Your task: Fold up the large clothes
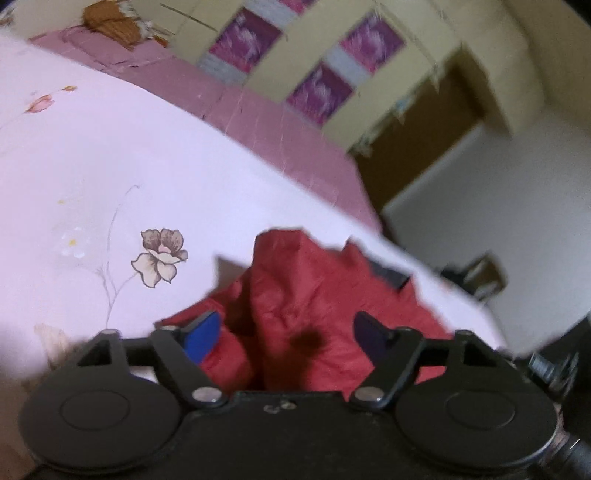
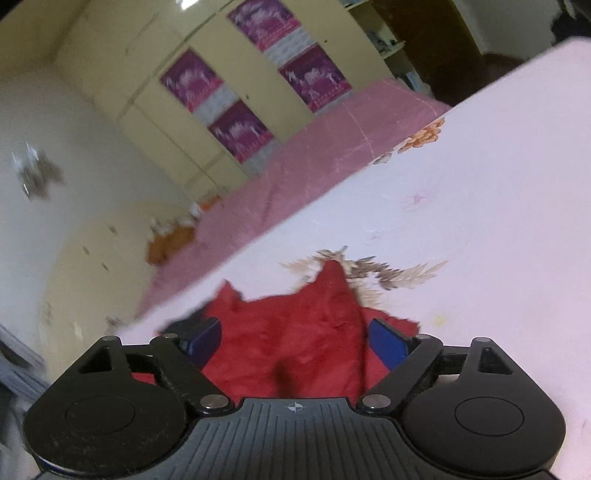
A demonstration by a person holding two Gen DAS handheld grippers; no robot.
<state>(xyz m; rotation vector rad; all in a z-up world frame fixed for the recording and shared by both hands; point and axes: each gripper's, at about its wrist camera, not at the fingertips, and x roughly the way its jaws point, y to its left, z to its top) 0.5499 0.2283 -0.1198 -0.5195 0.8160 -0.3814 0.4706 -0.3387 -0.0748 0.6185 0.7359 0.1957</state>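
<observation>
The left gripper (image 1: 286, 332) has its two blue-padded fingers (image 1: 201, 338) standing wide apart, and the crumpled red fabric garment (image 1: 295, 295) bulges up in the gap between them; the left pad sits against a fold of the cloth, the right pad stands just beside it, and neither clamps it. A dark blotch shows on the red cloth midway between the pads. The right gripper (image 2: 295, 341) likewise holds its blue-padded fingers (image 2: 389, 345) spread, with the same red garment (image 2: 291, 332) heaped between and beyond them, a peak of cloth rising at the far side; the pads flank the fabric without pinching it, though blur hides whether they brush it. The garment lies bunched on the pale pink floral bed sheet (image 1: 110, 166), at the near edge of the bed in both views. In the left wrist view a printed brown and cream flower (image 1: 159, 256) lies on the sheet to the left of the garment, and the sheet's right edge runs just past the cloth. Beyond the sheet lies a darker pink quilted bedspread (image 1: 280, 136), with an orange-brown bundle of cloth (image 1: 110, 24) at its far left. Farthest away stands a cream wardrobe with purple flower panels (image 2: 240, 129).
</observation>
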